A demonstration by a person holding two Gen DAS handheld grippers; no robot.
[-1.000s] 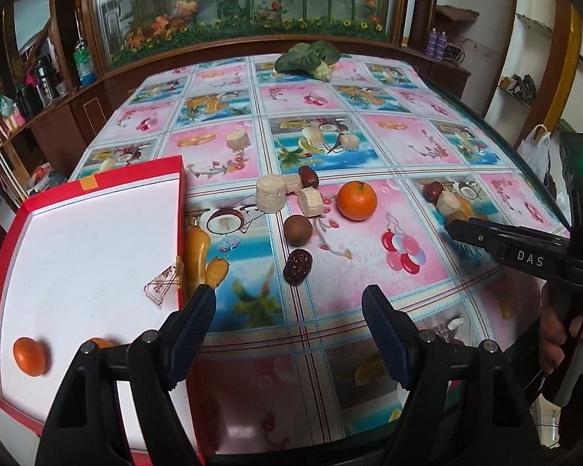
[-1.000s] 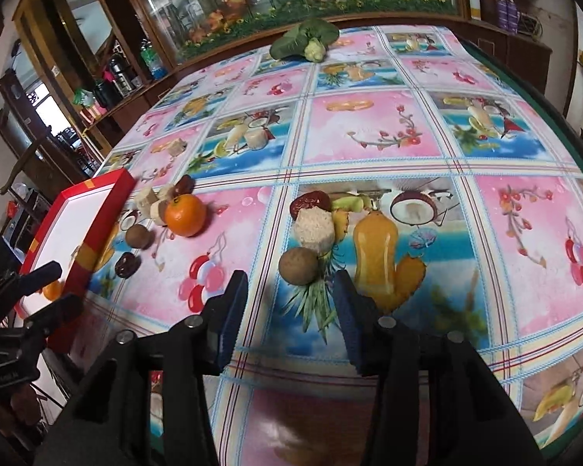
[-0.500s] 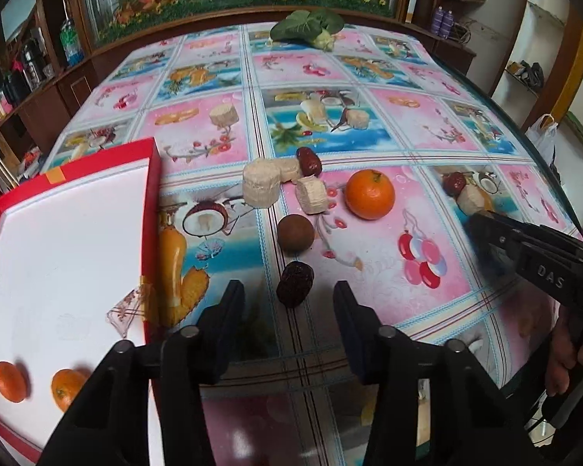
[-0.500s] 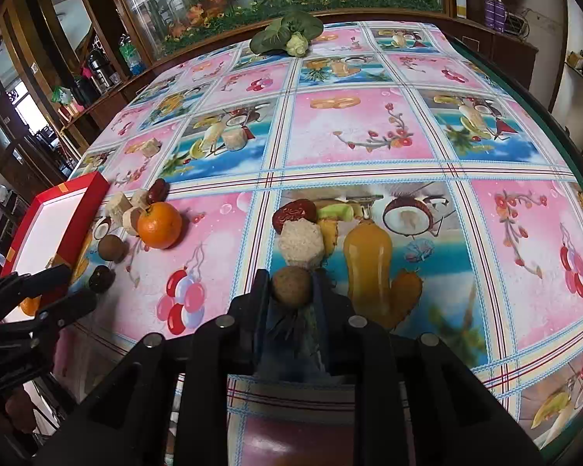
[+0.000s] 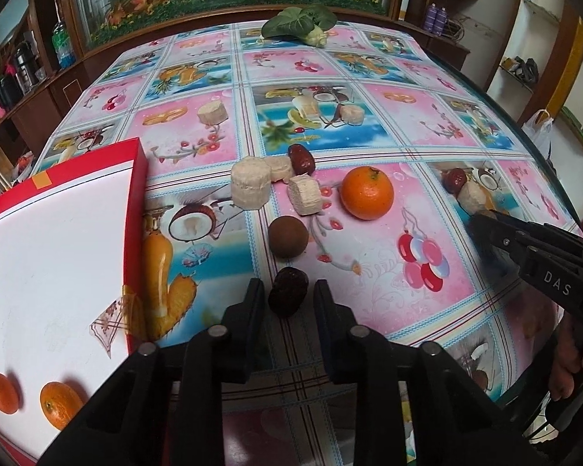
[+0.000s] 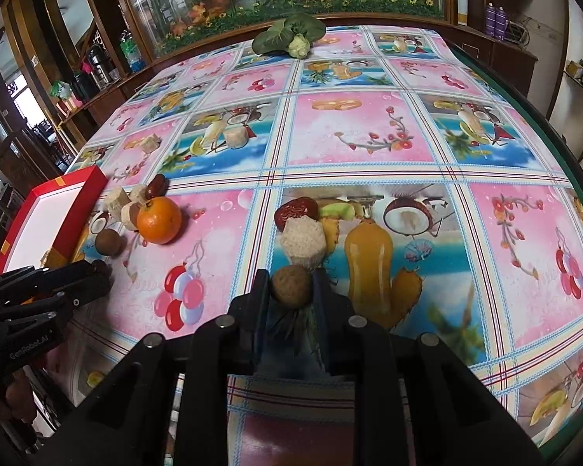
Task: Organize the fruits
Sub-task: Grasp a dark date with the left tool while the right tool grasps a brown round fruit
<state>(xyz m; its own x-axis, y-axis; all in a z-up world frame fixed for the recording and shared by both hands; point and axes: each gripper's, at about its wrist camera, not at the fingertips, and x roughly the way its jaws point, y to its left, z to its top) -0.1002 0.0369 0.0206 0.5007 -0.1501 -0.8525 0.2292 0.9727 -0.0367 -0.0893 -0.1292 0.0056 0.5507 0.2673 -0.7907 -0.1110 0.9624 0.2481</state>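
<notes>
Right gripper (image 6: 291, 291): jaws pinched onto a round brown fruit (image 6: 291, 285), both fingers touching its sides, fruit sitting on the tablecloth (image 6: 369, 147) just in front of a pale rough cake piece (image 6: 304, 239); a red date (image 6: 295, 209) lies right behind that piece.

Left gripper (image 5: 287, 299): jaws narrowed around a dark wrinkled date (image 5: 287, 295) on the cloth, a finger close on each side; cannot tell if they actually touch it.

Just beyond that date: a second round brown fruit (image 5: 288, 236). Further back, an orange (image 5: 366, 193), 3 pale cake pieces (image 5: 250, 188) clustered with another red date (image 5: 301, 159).

Left of the cluster: red-rimmed tray (image 5: 136, 194) with white floor, 2 small oranges (image 5: 60, 404) in its near corner, well apart from everything else.

2 more cake pieces mid-table, leafy green vegetable (image 5: 299, 25) at the far edge. Right gripper body shows at the right of the left-wrist view.
</notes>
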